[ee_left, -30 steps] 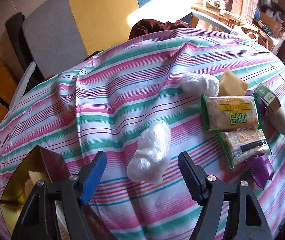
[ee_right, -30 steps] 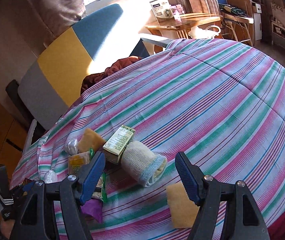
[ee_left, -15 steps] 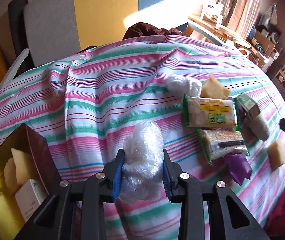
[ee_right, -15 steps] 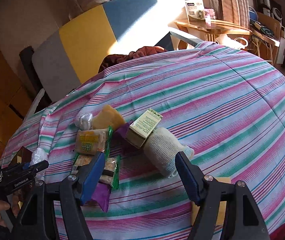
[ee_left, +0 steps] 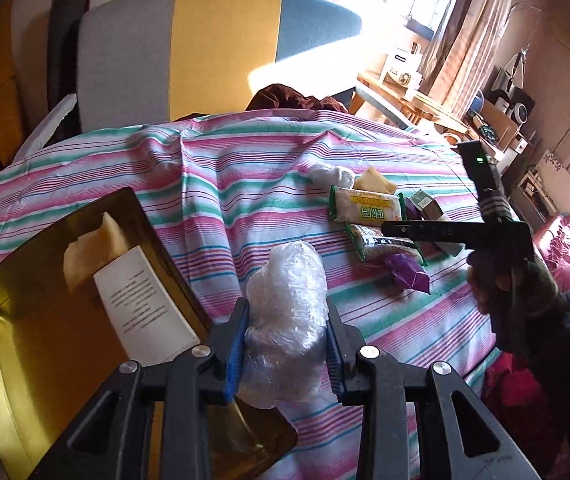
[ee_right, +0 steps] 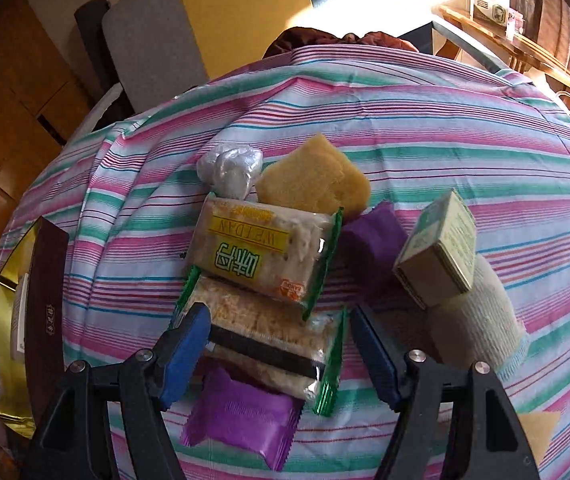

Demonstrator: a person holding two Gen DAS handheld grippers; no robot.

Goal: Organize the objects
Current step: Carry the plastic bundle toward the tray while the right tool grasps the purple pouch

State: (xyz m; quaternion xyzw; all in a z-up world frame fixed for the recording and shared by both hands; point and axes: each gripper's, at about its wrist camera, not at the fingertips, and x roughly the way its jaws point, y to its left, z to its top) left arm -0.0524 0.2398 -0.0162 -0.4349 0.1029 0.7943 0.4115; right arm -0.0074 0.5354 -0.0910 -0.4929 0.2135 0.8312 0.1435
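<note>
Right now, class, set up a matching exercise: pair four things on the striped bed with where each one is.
1. crumpled clear plastic bag
2. white printed card
3. purple foil snack packet
4. small green cardboard box

A. leaning on the rolled beige towel
B. inside the gold-lined box
C. clamped in the left gripper
D. below the open right gripper

Pairs: 1-C, 2-B, 3-D, 4-A

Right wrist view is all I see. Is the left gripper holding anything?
Observer: Yes, the left gripper is shut on a clear plastic wad.
Operator: Where is it relative to the gold box?
Observer: At the box's right edge, not inside.
Operator: What's in the box?
Observer: A yellow sponge and a white carton.
</note>
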